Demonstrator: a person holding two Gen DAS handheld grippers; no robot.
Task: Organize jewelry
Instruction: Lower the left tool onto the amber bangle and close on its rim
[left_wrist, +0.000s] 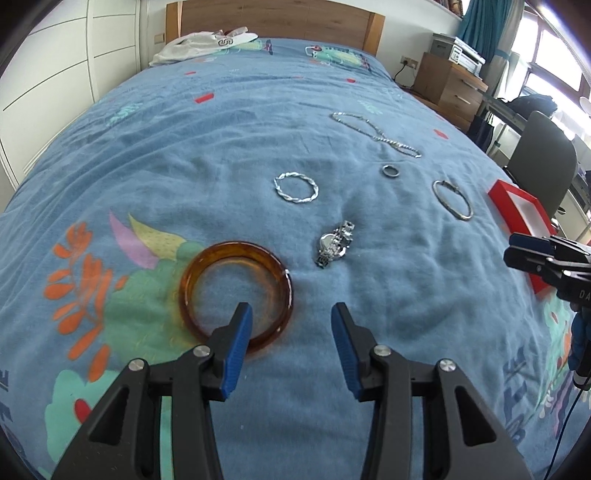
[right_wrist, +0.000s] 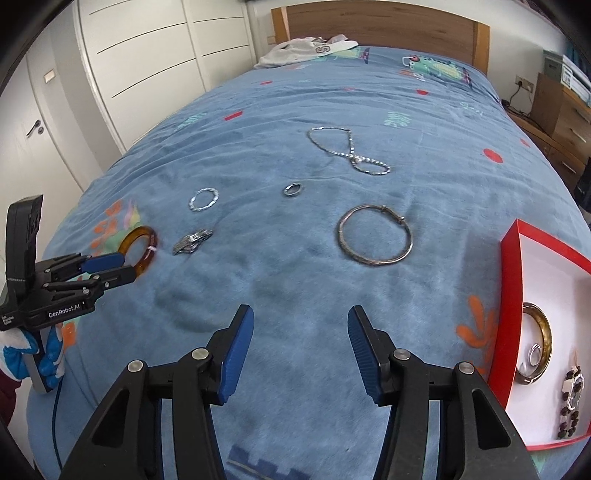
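Observation:
An amber bangle (left_wrist: 236, 295) lies on the blue bedspread (left_wrist: 184, 155). My left gripper (left_wrist: 291, 317) is open, its left finger over the bangle's near rim. It also shows in the right wrist view (right_wrist: 114, 267) beside the bangle (right_wrist: 142, 247). A silver watch (left_wrist: 334, 243), a twisted silver bracelet (left_wrist: 296, 187), a small ring (left_wrist: 390, 171), a thin silver bangle (left_wrist: 452, 200) and a chain necklace (left_wrist: 373, 133) lie beyond. My right gripper (right_wrist: 301, 332) is open and empty over bare bedspread, short of the thin bangle (right_wrist: 375, 240). A red box (right_wrist: 546, 332) at right holds a gold bangle, a ring and a beaded piece.
White clothing (left_wrist: 207, 42) lies near the wooden headboard (left_wrist: 273, 18). White wardrobe doors (right_wrist: 140, 66) stand to the left of the bed. A wooden nightstand (left_wrist: 447, 85) and a dark chair (left_wrist: 543, 158) stand to the right.

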